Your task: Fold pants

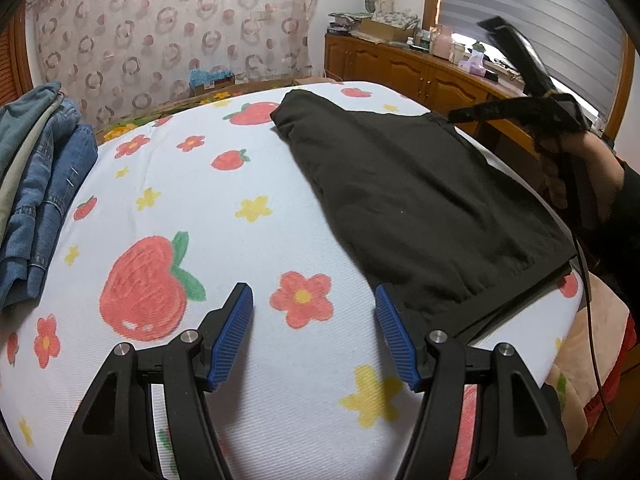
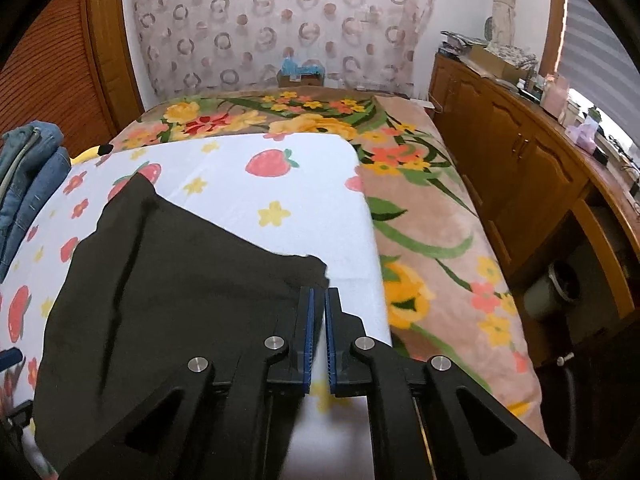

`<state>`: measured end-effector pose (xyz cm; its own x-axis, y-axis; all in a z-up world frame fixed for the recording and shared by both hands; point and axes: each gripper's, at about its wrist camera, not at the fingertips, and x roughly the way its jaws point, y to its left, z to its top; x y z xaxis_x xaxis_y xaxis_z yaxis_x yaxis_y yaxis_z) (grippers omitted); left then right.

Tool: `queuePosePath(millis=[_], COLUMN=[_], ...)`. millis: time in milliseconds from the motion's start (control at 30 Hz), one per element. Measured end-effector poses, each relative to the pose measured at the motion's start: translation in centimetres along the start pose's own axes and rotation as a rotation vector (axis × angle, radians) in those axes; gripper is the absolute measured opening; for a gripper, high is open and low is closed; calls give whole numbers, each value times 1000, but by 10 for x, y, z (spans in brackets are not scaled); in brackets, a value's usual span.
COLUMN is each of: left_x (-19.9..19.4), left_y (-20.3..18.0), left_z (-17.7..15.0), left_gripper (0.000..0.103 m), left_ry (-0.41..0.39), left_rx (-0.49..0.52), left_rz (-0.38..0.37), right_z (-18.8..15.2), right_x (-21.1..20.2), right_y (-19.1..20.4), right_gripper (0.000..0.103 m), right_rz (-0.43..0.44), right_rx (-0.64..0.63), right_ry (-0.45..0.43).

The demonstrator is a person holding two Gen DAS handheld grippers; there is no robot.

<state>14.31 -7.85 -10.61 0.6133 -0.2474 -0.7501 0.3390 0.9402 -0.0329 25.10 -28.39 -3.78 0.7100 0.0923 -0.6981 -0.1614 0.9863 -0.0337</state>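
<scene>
Black pants (image 1: 420, 200) lie folded flat on the white strawberry-print sheet (image 1: 200, 208), slanting from the far middle to the near right. My left gripper (image 1: 314, 300) hovers open over the sheet with nothing between its blue pads (image 1: 232, 340); its right finger overlaps the pants' near edge. In the right wrist view the pants (image 2: 180, 300) fill the lower left. My right gripper (image 2: 318, 294) is shut, its tips at the pants' far right corner, and only white sheet shows in the thin slit. A hand (image 1: 568, 152) carries this gripper.
A pile of folded jeans (image 1: 36, 200) (image 2: 24, 184) sits at the sheet's left edge. A floral blanket (image 2: 420, 220) covers the bed beyond and to the right. A wooden cabinet (image 2: 520, 168) with clutter on top runs along the right wall.
</scene>
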Motion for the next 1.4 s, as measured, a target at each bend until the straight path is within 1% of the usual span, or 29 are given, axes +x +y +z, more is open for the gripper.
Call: queuePosePath(millis=[33,100,133,167,300,433,567,633,733,800,867,933,1100,1267,1400], left_x=[0,-2,-2,-3,-8,-15,-19,-21,-22,-21,-21,-23,-24,-20,-18], left_y=[0,-1,-1,-2,-2,-3,-4,-6,-8,-11,-14,-19,-26,-33,-39], left_z=[0,-1,-2,-4,-12,-20,-27,-29,-31,-31,-31,-32,-31,-24,-23], left_gripper=[65,65,65,65,65,65,65,65,64,58,55,53,40,36,36], left_ry=[-2,-7,-10,-13,-10,-9,-13,-13,-17,-15,-11,-14,-16,-15,-12], left_rx=[-2,2,6,13,26,28,36,45,53,59,68,81,107,141,166], left_rz=[-1,2,3,5,-6,-36,-60,-72,-97,-111,-115,-125,-145,-142,-151], right_z=[-4,-5,-8,-13,-41,-61,-71,-73,-73,-74,-76,-76,-73,-73,-73], right_x=[-6,-16,-21,-25,-43,-53,-53,-53,-51,-50,-47,-46,-43,-43,-43], right_y=[-1,3,5,6,15,18,23,24,25,26,32,37,37,34,33], right_gripper=[8,16,26,33,35,36,37,38,38,39,42,43,44,44,44], right_rz=[11,28,43,54,135,184,156,126,117,107,85,71,82,84,85], right_rx=[-2,-6,-10,-14,-29,-29,-63,-83,-76,-66,-76,-84,-73,-74,-72], right_ry=[-6,-5,-6,-7,-9,-5,-15,-31,-36,-40,-35,-36,-39,-40,-42])
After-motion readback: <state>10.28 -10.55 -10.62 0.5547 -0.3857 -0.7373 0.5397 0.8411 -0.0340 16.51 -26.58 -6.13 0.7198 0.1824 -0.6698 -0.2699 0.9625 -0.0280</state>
